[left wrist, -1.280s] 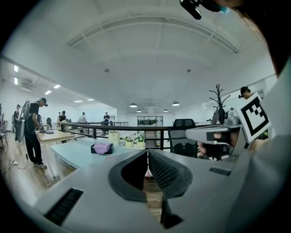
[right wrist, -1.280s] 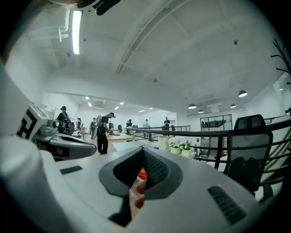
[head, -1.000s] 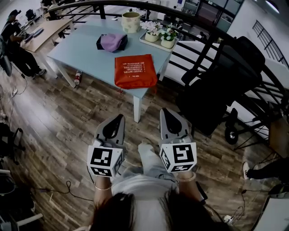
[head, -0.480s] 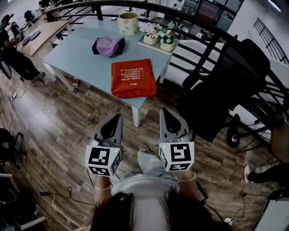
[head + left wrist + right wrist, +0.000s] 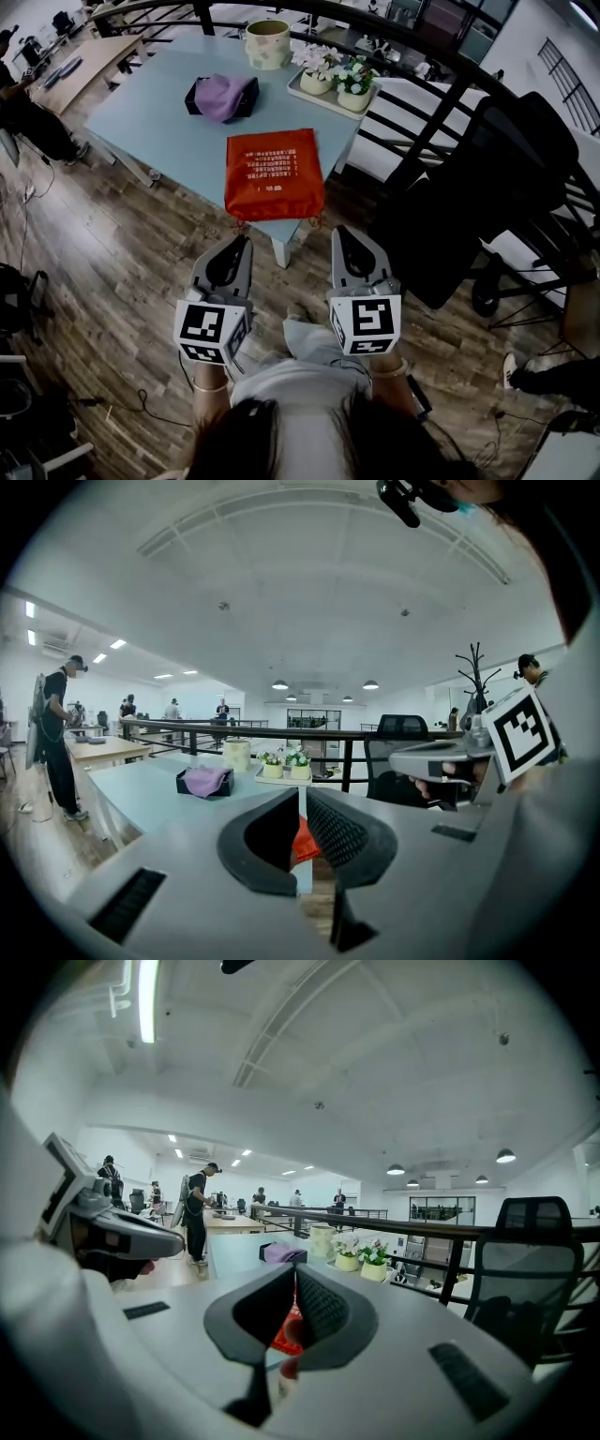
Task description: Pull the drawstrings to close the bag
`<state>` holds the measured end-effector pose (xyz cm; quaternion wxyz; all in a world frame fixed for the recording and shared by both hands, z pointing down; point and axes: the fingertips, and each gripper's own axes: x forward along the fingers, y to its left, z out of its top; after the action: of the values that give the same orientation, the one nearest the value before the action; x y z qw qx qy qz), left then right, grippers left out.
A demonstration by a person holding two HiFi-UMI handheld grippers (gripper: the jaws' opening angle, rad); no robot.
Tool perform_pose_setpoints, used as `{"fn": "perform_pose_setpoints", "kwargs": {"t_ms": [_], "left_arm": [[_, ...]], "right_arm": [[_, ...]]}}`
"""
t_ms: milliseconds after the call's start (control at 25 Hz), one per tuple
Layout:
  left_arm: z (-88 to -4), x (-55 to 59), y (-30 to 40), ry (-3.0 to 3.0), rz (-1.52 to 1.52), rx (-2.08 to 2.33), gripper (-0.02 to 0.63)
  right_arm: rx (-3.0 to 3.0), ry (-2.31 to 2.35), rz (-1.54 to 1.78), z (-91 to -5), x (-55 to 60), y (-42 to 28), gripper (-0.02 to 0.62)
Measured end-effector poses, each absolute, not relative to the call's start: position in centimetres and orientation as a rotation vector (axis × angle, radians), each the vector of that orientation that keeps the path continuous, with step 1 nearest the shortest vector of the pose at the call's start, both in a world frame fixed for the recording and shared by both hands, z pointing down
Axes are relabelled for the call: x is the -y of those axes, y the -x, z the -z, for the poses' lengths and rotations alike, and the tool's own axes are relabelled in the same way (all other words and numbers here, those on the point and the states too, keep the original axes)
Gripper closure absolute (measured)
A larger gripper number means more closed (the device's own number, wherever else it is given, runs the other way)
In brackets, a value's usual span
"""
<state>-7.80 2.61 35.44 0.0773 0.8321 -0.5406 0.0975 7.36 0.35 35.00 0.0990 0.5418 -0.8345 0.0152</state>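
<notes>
Hovering short of the bag, the pull not yet begun
Left gripper (image 5: pixel 244 246) and right gripper (image 5: pixel 343 234) hang side by side, jaws pressed together on nothing; the orange drawstring bag (image 5: pixel 275 175) lies flat at the near edge of the pale blue table (image 5: pixel 150 103), just beyond them. Next, I'd judge, each must open and pinch a cord end

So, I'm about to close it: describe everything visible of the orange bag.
The orange bag is a flat, roughly square pouch, fabric by its look, with white print on top. It lies flat at the near edge of the pale blue table, cord ends dangling over that edge. Only the table touches it.
</notes>
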Motion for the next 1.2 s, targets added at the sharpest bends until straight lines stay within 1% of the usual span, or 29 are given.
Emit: {"fn": "perform_pose_setpoints", "kwargs": {"t_ms": [600,800,1200], "left_arm": [[-39.4,1.8,9.9,-2.348,-0.363,1.751,0.581],[-41.2,2.6,10.6,-2.323,-0.405,1.728,0.544],[-45.6,4.9,12.3,-2.277,-0.492,1.689,0.506]], "right_arm": [[2.490,-1.403,-0.069,-39.0,5.7,-7.8,0.568],[2.478,-1.367,-0.086,-40.6,6.8,-7.5,0.568],[2.424,-1.340,-0.138,-44.4,8.9,-6.6,0.566]]}}
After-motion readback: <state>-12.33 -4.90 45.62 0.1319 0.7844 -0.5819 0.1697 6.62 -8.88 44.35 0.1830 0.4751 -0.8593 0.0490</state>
